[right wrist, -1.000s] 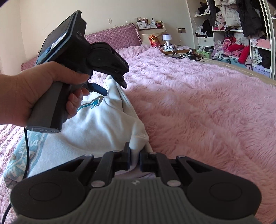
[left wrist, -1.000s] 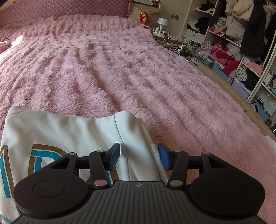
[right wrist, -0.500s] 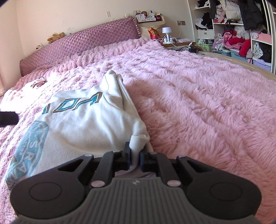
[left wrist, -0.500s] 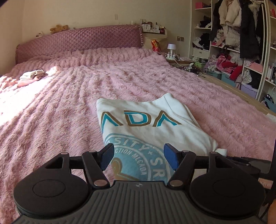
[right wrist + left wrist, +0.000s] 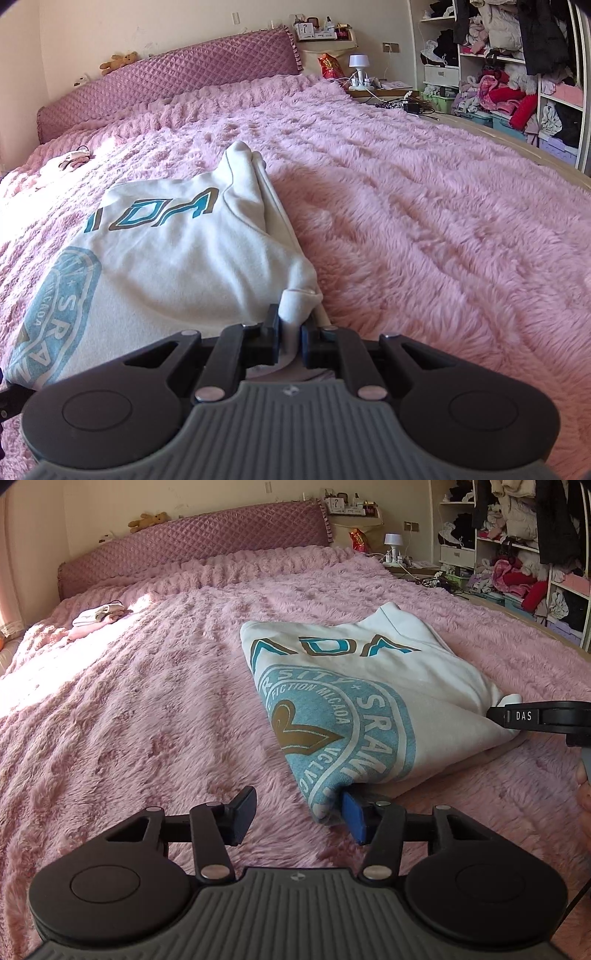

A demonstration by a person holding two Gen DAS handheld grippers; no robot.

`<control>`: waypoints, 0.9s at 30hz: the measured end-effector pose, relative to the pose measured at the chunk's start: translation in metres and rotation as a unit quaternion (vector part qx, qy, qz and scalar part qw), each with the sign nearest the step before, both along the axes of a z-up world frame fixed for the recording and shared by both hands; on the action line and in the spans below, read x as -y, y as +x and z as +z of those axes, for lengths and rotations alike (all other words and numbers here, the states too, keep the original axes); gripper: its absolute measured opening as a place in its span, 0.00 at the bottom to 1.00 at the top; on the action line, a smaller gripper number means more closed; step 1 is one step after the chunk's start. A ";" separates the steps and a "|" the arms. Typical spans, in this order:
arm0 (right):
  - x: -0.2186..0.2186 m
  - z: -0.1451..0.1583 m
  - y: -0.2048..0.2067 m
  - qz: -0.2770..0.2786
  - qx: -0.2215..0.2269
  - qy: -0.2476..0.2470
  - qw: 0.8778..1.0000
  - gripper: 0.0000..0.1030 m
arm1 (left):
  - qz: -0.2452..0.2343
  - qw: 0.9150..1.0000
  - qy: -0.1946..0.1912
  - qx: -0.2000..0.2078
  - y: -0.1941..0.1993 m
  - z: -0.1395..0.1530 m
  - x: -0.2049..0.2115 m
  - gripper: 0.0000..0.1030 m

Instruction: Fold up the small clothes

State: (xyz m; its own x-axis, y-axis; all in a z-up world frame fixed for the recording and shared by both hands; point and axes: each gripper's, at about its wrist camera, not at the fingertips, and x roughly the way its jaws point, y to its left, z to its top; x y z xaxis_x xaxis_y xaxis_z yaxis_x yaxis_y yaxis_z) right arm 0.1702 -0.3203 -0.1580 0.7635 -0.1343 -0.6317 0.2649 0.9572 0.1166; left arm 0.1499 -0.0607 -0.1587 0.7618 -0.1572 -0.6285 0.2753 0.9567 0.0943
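A folded cream sweatshirt (image 5: 373, 698) with teal and gold print lies on the pink furry bedspread (image 5: 147, 701). It also shows in the right wrist view (image 5: 177, 254). My left gripper (image 5: 297, 818) is open at the sweatshirt's near corner, its right finger tucked against and under the folded edge. My right gripper (image 5: 288, 341) is shut on the sweatshirt's right-hand corner, a bunch of cream cloth between its jaws. The right gripper also shows at the right edge of the left wrist view (image 5: 496, 714).
A small pale garment (image 5: 98, 613) lies far back on the bed near the quilted purple headboard (image 5: 192, 542). Shelves crowded with clothes (image 5: 524, 565) stand along the right wall. A bedside table with a lamp (image 5: 358, 62) stands at the bed's far right.
My left gripper has left the far end of the sweatshirt, swung back and come down to its near corner. My right gripper has kept its hold on the right corner.
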 end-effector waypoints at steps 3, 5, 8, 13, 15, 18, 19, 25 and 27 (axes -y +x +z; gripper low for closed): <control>-0.001 0.000 0.001 0.001 0.000 -0.001 1.000 0.03 | -0.007 1.000 -0.006 0.003 -0.001 0.000 0.003 0.33; -0.001 0.002 -0.001 -0.002 0.007 0.002 1.000 0.03 | -0.008 1.000 -0.011 0.010 -0.004 0.003 0.006 0.15; 0.000 0.009 -0.009 -0.007 0.026 0.001 1.000 0.00 | 0.002 0.999 0.021 0.040 -0.014 0.008 0.014 0.13; 0.006 -0.002 -0.009 -0.013 0.015 0.016 1.000 0.00 | 0.015 0.999 0.039 0.001 -0.003 -0.011 0.018 0.13; 0.005 -0.008 -0.007 -0.007 0.008 0.012 1.000 0.00 | 0.017 0.999 0.028 -0.021 0.003 -0.021 0.014 0.15; 0.009 -0.008 -0.009 0.005 0.017 0.015 1.000 0.03 | 0.020 1.000 0.014 -0.010 -0.005 -0.012 0.006 0.23; 0.013 -0.006 -0.011 0.010 0.022 0.024 0.999 0.08 | 0.019 1.000 0.016 -0.001 -0.012 -0.006 0.005 0.26; 0.030 0.028 -0.018 0.010 0.074 0.004 0.997 0.23 | 0.026 0.998 -0.015 0.057 -0.035 0.029 -0.003 0.27; 0.033 0.039 -0.007 0.021 0.090 -0.002 0.996 0.23 | 0.017 0.997 -0.059 0.050 -0.027 0.036 -0.004 0.29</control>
